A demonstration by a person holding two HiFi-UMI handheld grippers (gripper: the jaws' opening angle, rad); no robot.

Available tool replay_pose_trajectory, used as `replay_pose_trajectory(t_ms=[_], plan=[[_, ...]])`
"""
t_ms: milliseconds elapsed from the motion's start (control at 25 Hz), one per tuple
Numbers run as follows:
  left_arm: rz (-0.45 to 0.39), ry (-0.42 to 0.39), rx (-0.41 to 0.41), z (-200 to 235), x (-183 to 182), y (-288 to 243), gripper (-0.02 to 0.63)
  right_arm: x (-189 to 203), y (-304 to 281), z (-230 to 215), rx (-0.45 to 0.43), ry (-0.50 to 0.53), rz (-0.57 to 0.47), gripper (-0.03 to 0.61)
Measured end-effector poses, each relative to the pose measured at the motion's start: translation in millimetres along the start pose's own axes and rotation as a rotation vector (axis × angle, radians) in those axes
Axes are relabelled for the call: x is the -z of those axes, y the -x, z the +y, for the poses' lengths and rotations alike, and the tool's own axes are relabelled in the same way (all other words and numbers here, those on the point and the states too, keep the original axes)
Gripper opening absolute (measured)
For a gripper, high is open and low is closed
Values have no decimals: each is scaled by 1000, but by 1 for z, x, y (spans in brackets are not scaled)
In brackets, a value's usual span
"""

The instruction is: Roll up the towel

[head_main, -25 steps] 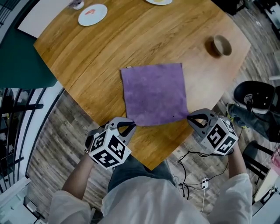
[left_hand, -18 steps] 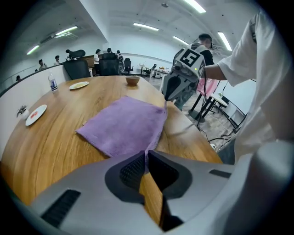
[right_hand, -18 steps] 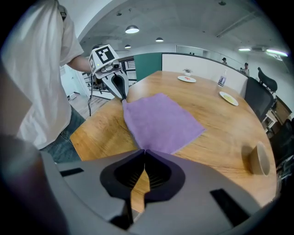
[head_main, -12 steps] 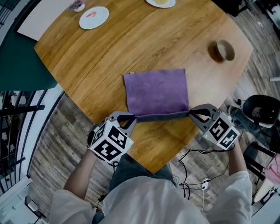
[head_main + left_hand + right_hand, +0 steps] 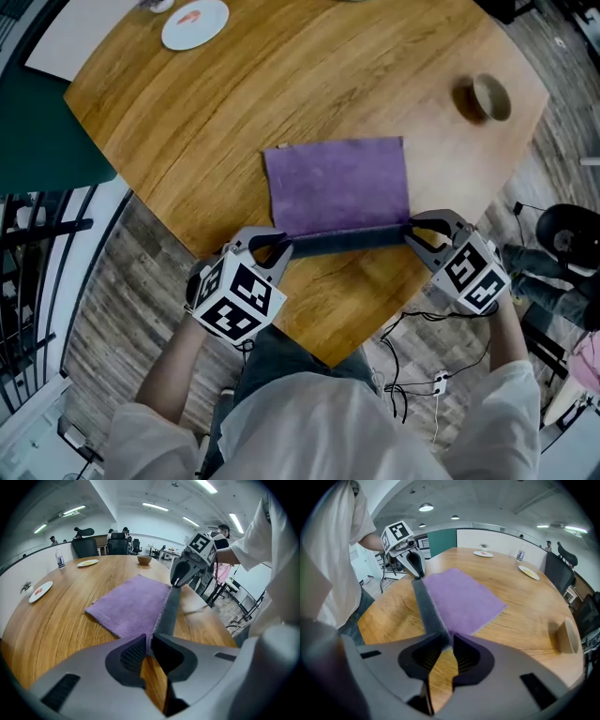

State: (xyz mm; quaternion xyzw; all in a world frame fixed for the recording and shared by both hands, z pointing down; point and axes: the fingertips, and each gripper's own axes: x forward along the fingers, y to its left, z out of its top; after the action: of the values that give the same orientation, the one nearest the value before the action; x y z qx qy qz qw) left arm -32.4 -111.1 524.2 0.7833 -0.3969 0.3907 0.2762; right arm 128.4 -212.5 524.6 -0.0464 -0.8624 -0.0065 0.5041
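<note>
The towel [image 5: 337, 183] is purple, with a dark grey strip along its folded edge. The table [image 5: 234, 103] is honey-brown wood with streaky grain. The plate [image 5: 195, 22] is white with 1 red mark. The floor [image 5: 103, 309] shows grey-brown planks.

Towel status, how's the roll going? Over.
Left gripper shut on towel near edge. Right gripper jaws just opening, edge between them. First fold turned over. Cup well clear.

place: office | cues: office chairs [image 5: 84, 548], ceiling strip lights [image 5: 154, 506], meeting table [image 5: 309, 84]
</note>
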Motion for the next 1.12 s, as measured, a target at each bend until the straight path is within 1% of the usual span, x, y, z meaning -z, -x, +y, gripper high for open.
replay_pose_trajectory(t_ms=[160,320,440,520,680,840,1000,1120], plan=[[-23,5,-24,7,1,13,91,-5,14,-6,54,4,-20,84],[-58,-8,-62,6,-4,33,101,-13,29,2,67,34,-38,85],[-75,-68,-76,-8,-12,43,98,-17,36,5,92,59,-46,86],[-77,-111,-80,-20,-16,45,91,-17,34,7,97,58,-50,83],[-62,-124,-37,-40,-11,35,91,-14,24,20,54,47,-48,81],[-32,-132,15,-54,3,30,92,-5,23,40,-2,37,-43,81],[-5,-158,30,-61,17,19,94,13,21,54,-40,68,8,86],[30,-202,42,-67,26,9,94,23,13,63,-73,105,40,110]])
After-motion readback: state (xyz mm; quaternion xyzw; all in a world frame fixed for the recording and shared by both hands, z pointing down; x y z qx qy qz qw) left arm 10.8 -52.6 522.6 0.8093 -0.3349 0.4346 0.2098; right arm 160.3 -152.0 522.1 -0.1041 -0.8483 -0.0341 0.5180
